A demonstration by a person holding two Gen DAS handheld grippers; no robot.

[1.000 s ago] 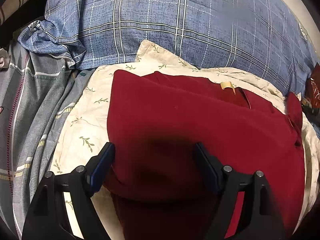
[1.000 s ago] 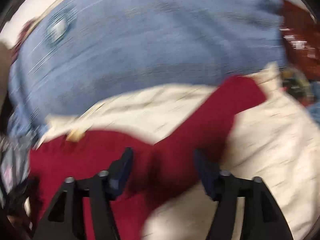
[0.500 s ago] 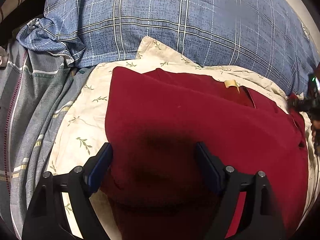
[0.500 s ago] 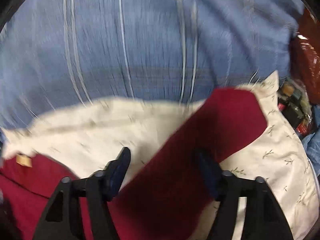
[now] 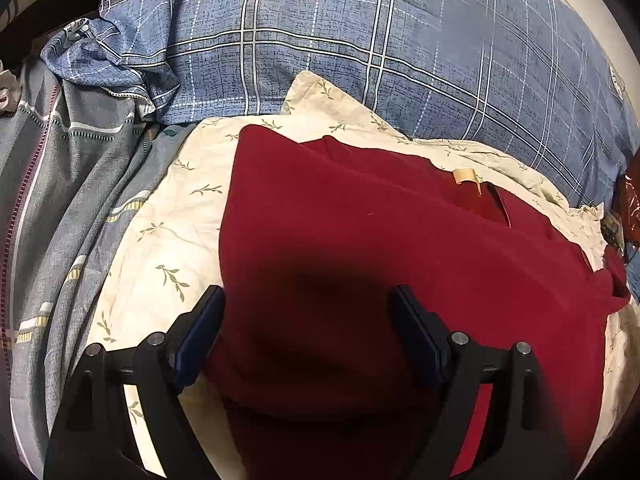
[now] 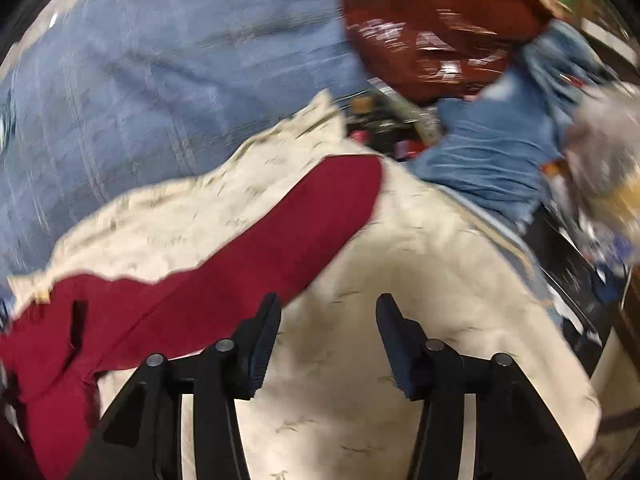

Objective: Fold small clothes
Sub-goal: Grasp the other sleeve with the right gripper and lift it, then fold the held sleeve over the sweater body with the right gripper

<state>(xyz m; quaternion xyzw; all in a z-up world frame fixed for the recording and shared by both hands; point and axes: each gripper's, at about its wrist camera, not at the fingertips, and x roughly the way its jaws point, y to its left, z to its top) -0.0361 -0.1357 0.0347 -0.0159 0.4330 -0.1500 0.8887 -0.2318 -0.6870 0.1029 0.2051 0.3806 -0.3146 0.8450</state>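
A dark red garment lies on a cream leaf-print cloth, its left part folded over the body, a tan neck label showing at the far side. My left gripper is open and empty just above the folded part. In the right wrist view one red sleeve stretches out flat to the upper right. My right gripper is open and empty over the bare cream cloth, right of the sleeve. That view is blurred.
A blue plaid pillow lies behind the cloth. A grey striped blanket is at the left. On the right are a shiny red bag, blue denim clothing and small clutter beyond the cloth's edge.
My right gripper has swung to the right, off the red sleeve, and now hangs over the bare cream cloth. My left gripper has hardly moved.
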